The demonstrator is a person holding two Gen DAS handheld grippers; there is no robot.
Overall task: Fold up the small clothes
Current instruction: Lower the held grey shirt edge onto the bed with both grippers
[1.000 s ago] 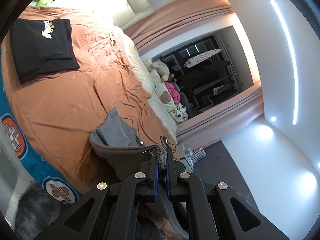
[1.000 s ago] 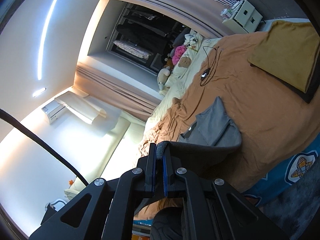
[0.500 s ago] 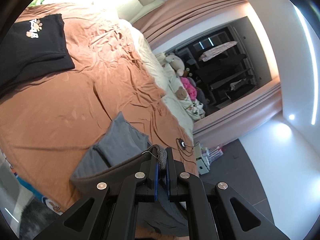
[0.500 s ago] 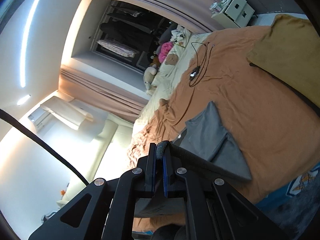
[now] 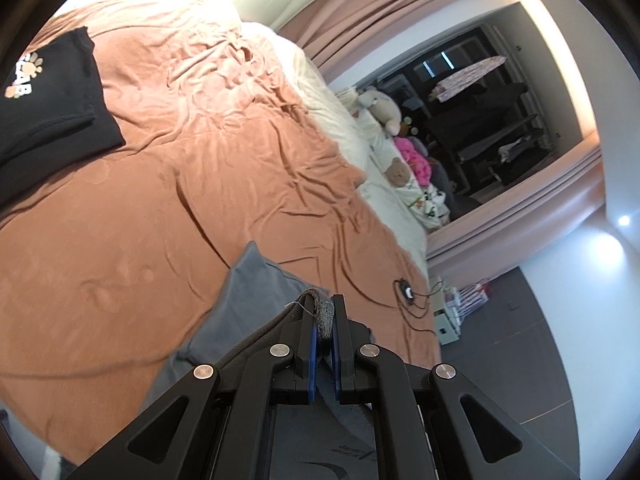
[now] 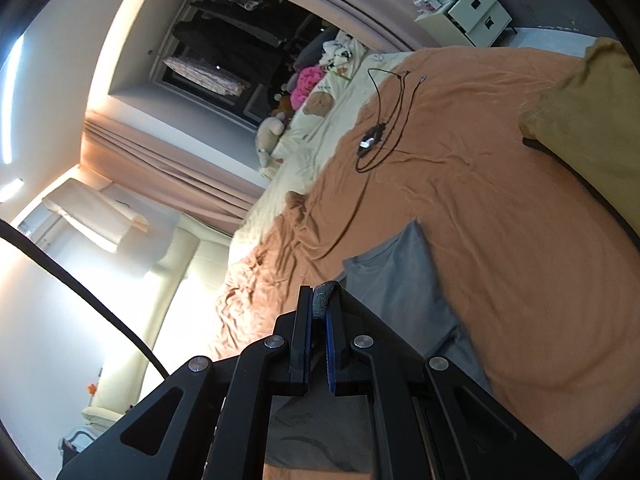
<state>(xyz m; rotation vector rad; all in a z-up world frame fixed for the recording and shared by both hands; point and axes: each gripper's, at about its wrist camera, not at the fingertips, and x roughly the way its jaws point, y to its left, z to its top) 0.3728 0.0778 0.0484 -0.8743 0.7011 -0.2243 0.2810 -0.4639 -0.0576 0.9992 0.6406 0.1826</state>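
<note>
A grey garment (image 5: pixel 240 304) lies partly on the orange bedspread (image 5: pixel 132 208), its far part flat and its near edge lifted. My left gripper (image 5: pixel 325 310) is shut on one corner of that raised edge, with a fold of grey cloth pinched between the blue pads. In the right wrist view the same grey garment (image 6: pixel 404 280) spreads out on the bedspread (image 6: pixel 500 208), and my right gripper (image 6: pixel 320 300) is shut on its other corner. The cloth hangs taut between the two grippers and drops below them.
A folded black shirt (image 5: pixel 44 92) with a paw print lies at the far left of the bed. A mustard garment (image 6: pixel 588 120) sits at the right. A black cable with a small device (image 6: pixel 372 140) lies on the bedspread. Soft toys (image 5: pixel 400 160) line the cream sheet; white drawers (image 6: pixel 472 8) stand beyond.
Both grippers have carried the grey garment's edge forward over the bed. More bedspread fills both views, the black shirt has slid to the left edge, and the blue rug has dropped out of view.
</note>
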